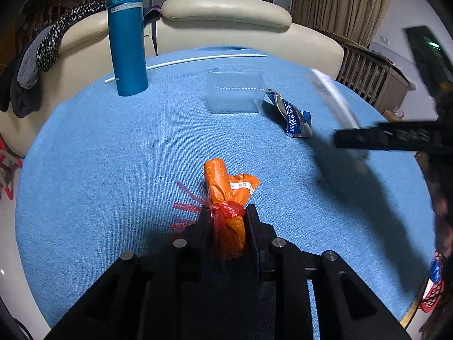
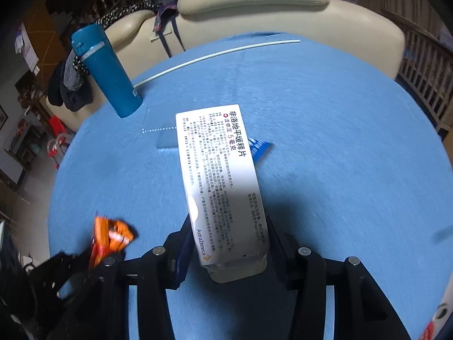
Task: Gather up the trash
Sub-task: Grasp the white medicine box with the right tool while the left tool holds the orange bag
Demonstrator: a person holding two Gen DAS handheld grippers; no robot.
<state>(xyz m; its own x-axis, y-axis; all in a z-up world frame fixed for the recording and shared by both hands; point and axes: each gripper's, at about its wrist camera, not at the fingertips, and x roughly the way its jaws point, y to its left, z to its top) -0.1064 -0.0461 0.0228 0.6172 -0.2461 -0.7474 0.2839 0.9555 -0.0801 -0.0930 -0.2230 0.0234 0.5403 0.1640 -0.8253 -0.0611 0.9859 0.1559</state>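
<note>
My left gripper (image 1: 226, 212) is shut on a crumpled orange wrapper with red netting (image 1: 226, 195), held just above the blue tablecloth (image 1: 113, 155); the wrapper also shows in the right wrist view (image 2: 110, 238). My right gripper (image 2: 229, 223) is shut on a white medicine box (image 2: 220, 178) and holds it above the table. The box shows blurred in the left wrist view (image 1: 334, 96), with the right gripper (image 1: 390, 138) at the right. A blue foil wrapper (image 1: 294, 116) and a clear plastic container (image 1: 235, 92) lie on the cloth.
A tall teal flask (image 1: 127, 36) stands at the far left of the table, also in the right wrist view (image 2: 107, 76). A thin white tube (image 1: 198, 59) lies along the far edge. A cream sofa (image 1: 226, 11) with clothes sits behind.
</note>
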